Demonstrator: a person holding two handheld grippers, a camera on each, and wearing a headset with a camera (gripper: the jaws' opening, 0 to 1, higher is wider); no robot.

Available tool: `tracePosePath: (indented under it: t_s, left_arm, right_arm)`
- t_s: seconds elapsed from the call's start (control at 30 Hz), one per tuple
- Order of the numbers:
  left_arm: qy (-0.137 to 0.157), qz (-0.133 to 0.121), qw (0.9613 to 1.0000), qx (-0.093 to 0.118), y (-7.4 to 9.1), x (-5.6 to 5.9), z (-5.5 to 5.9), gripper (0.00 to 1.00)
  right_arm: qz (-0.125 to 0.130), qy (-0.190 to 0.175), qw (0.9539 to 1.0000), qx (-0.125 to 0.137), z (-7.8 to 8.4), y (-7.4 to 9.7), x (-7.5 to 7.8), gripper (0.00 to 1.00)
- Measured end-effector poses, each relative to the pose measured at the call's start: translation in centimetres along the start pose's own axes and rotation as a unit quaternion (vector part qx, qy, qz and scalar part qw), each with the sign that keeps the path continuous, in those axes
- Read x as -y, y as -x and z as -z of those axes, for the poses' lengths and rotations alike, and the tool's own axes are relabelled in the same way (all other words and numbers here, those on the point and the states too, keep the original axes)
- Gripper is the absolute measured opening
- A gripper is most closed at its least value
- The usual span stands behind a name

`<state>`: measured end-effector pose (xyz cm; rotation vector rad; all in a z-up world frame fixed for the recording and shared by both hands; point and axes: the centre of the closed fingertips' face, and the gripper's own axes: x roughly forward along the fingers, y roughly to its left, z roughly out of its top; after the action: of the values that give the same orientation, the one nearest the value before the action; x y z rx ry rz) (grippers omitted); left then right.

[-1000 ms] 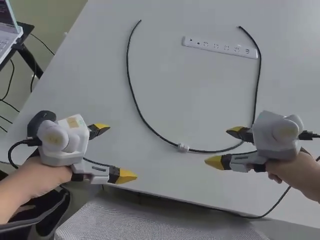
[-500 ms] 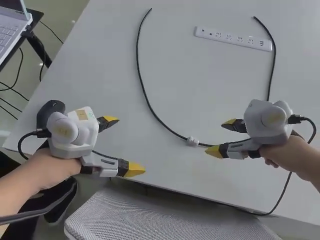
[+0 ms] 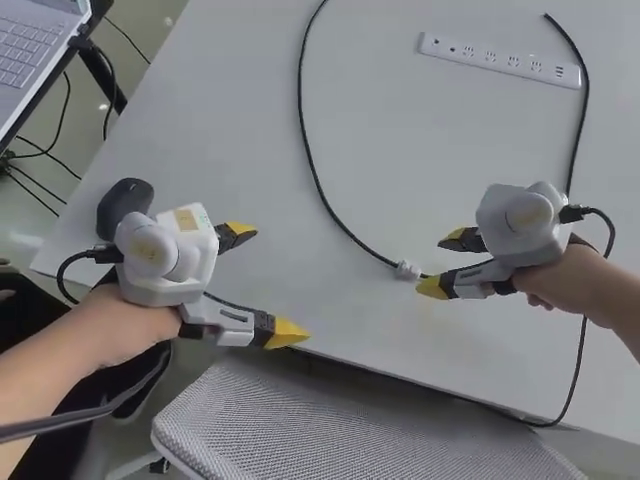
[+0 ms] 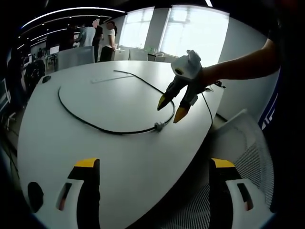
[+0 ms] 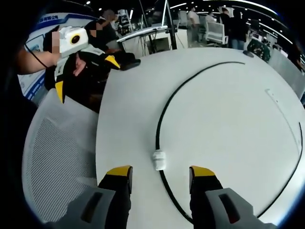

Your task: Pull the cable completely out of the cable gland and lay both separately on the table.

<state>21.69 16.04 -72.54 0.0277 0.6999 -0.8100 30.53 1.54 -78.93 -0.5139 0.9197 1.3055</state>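
Black cable (image 3: 318,185) curved across table; white cable gland (image 3: 406,268) still threaded on

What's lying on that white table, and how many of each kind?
Black cable: 1
White cable gland: 1
White power strip: 1
Dark mouse: 1
Total: 4

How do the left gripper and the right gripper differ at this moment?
The right gripper points at the cable gland, close to it; the left gripper is at the near edge of the table, far from it. The left gripper's jaws gape wider than the right gripper's. Both are open and hold nothing.
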Motion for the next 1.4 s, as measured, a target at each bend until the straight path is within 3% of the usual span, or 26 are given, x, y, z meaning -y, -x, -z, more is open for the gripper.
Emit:
tracePosePath:
  t_s: [0.47,1.07,1.4]
  left_arm:
    - [0.003,0.002,1.0,-0.008,0.0,-0.1,0.7,0.95]
    - [0.006,0.005,0.9999,-0.015,0.1,-0.3,1.0,0.93]
    - [0.009,0.007,0.9998,-0.016,0.0,0.0,1.1,0.91]
  right_arm:
    - [-0.031,0.021,0.9986,-0.037,1.2,-2.5,-0.2,0.29]
    - [-0.04,0.031,0.998,-0.039,1.0,-3.0,-0.5,0.1]
    - [-0.039,0.018,0.9984,-0.037,1.0,-3.0,-0.3,0.08]
